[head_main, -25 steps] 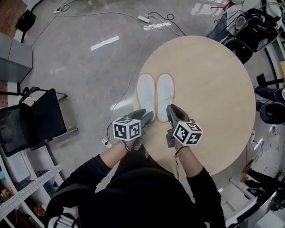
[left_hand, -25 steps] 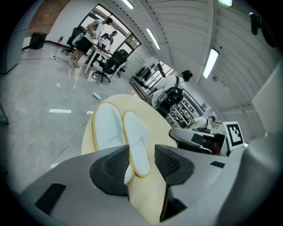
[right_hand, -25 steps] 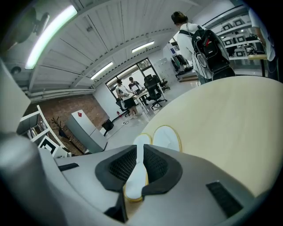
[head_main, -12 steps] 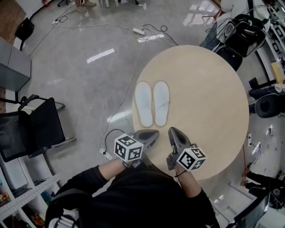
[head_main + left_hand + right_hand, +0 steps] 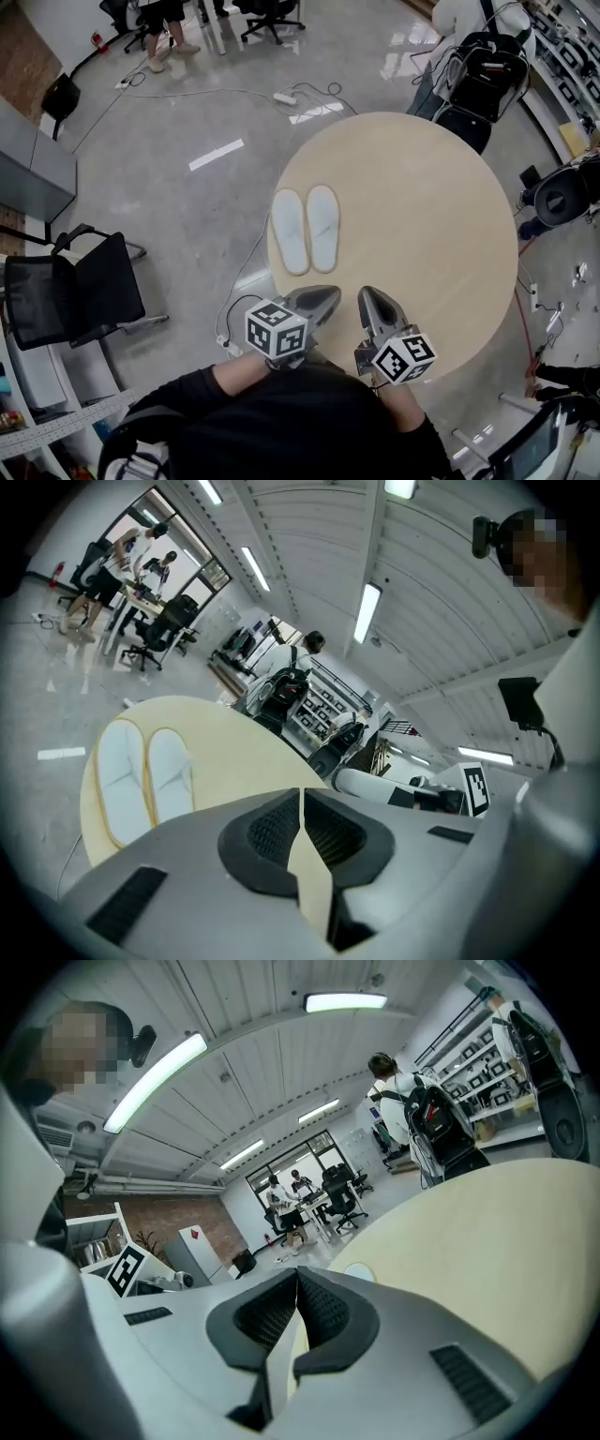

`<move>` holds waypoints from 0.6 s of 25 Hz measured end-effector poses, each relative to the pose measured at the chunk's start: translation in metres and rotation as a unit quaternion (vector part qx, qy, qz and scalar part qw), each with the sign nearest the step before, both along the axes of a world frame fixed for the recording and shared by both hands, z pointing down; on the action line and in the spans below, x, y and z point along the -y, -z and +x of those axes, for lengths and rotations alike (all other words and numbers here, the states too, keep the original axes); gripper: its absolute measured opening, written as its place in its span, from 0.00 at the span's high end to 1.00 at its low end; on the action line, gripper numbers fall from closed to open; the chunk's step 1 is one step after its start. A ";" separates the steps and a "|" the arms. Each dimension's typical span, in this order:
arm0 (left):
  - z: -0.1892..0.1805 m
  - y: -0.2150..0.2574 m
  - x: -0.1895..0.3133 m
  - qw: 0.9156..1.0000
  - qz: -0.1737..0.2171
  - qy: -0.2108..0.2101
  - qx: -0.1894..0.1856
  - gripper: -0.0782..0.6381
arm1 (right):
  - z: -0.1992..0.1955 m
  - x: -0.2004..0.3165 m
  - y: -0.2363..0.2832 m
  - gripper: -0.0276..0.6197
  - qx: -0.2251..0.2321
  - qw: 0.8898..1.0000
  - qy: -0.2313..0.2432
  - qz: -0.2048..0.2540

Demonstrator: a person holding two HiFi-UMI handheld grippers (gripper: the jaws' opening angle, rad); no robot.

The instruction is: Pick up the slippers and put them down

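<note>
I am in an open office or lab: a polished grey floor point(image 5: 187, 169) with a power strip point(image 5: 285, 97) and loose cables, rolling desk chairs point(image 5: 272, 11) far off, storage shelves point(image 5: 66, 417) near left, and strip lights point(image 5: 345, 1001) overhead.

Slippers point(image 5: 306, 229) side by side, table point(image 5: 441, 234) left edge.

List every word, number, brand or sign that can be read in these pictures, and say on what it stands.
No text can be read in any view.
left marker cube and right marker cube: black-and-white square patterns only, no letters or numbers.
slippers: plain white, no print visible.
grey cabinet: a small red mark, too small to read.
</note>
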State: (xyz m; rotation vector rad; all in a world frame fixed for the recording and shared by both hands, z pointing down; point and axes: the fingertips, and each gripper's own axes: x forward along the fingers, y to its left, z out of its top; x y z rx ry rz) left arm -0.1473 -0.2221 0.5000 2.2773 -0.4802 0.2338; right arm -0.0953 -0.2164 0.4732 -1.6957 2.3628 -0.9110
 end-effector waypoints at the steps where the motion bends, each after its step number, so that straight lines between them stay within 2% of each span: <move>1: 0.007 0.008 -0.006 1.000 0.015 -0.007 0.000 0.85 | 0.004 -0.006 0.007 0.93 -0.002 1.000 -0.001 0.009; 8: 0.027 0.059 -0.044 0.993 0.115 -0.014 0.003 0.85 | 0.023 -0.047 0.056 0.93 -0.045 0.996 0.005 0.075; 11: 0.030 0.069 -0.058 0.991 0.136 -0.014 0.003 0.85 | 0.020 -0.061 0.063 0.93 -0.054 0.995 0.016 0.086; 15: 0.027 0.075 -0.070 0.989 0.145 -0.009 0.004 0.85 | 0.015 -0.073 0.067 0.93 -0.056 0.994 0.025 0.093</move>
